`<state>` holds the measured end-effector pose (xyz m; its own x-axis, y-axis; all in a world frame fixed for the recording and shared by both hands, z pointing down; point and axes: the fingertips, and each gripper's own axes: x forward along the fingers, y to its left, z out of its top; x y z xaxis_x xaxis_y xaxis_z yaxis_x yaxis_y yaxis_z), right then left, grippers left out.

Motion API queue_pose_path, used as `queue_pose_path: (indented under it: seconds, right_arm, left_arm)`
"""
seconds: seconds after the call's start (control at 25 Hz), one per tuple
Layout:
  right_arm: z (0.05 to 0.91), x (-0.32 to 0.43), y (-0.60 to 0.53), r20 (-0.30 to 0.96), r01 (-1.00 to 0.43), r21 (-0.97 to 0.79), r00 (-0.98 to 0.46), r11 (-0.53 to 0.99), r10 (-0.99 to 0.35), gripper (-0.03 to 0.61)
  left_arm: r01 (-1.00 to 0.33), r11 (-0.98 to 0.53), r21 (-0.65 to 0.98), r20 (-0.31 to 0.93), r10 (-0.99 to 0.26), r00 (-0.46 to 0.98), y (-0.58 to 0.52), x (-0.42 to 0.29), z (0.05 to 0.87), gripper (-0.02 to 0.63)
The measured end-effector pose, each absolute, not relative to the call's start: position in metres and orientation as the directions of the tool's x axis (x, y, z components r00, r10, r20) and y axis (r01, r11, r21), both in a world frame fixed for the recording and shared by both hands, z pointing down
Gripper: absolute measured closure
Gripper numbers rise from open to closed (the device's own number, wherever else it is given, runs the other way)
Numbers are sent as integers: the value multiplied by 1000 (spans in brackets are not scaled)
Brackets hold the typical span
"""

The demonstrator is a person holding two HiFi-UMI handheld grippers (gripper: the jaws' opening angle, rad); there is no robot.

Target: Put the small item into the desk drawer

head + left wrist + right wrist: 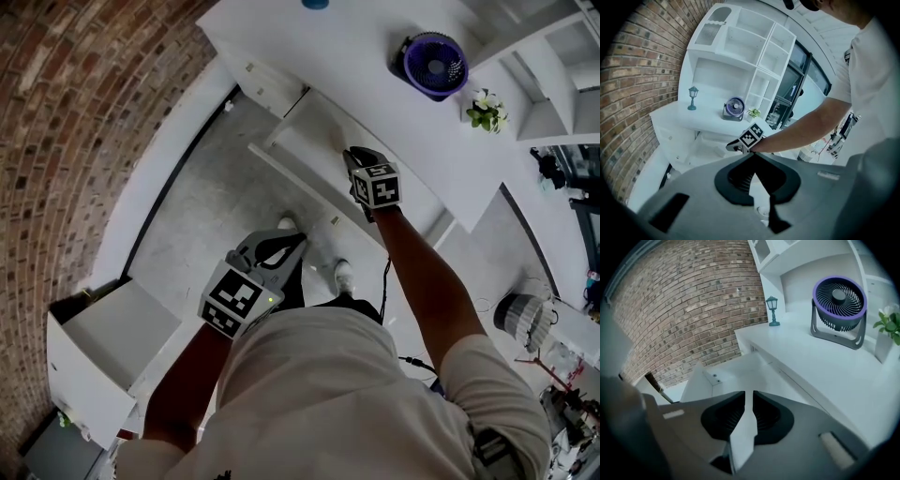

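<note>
The white desk [375, 94] has its drawer [300, 150] pulled out, and in the right gripper view the drawer's white inside [736, 369] lies just past the jaws. My right gripper [354, 157] hangs over the drawer's near corner. Its jaws [748, 392] stand a narrow gap apart with nothing between them. No small item shows in any view. My left gripper [293, 241] is held low near my body above the floor, its tips [753, 154] shut together and empty. The left gripper view shows the right gripper [731, 147] at the desk's edge.
On the desk stand a purple fan [433, 64], a small potted plant [487, 111] and a teal lantern figure [773, 310]. A brick wall [693, 301] runs along the left. A low white cabinet [103, 347] stands at the lower left. Shelves [750, 42] rise behind the desk.
</note>
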<state>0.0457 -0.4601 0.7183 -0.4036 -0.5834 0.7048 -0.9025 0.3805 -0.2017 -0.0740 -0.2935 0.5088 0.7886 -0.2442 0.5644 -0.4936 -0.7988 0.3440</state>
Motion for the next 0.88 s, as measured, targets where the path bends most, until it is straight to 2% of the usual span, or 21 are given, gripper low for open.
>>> queue_pose_path:
  seconds: [0.28,0.88]
  right_arm:
    - [692,53,-424,666,-873,-222,-461,434,-587,565]
    - [621,85,-324,592,-789,-248,-583,562,-556,565]
  left_arm:
    - [-511,-793,330,560,-271,783,-262,-49,503,607]
    - [-553,-773,310,519,-350,780,-205,8,483,607]
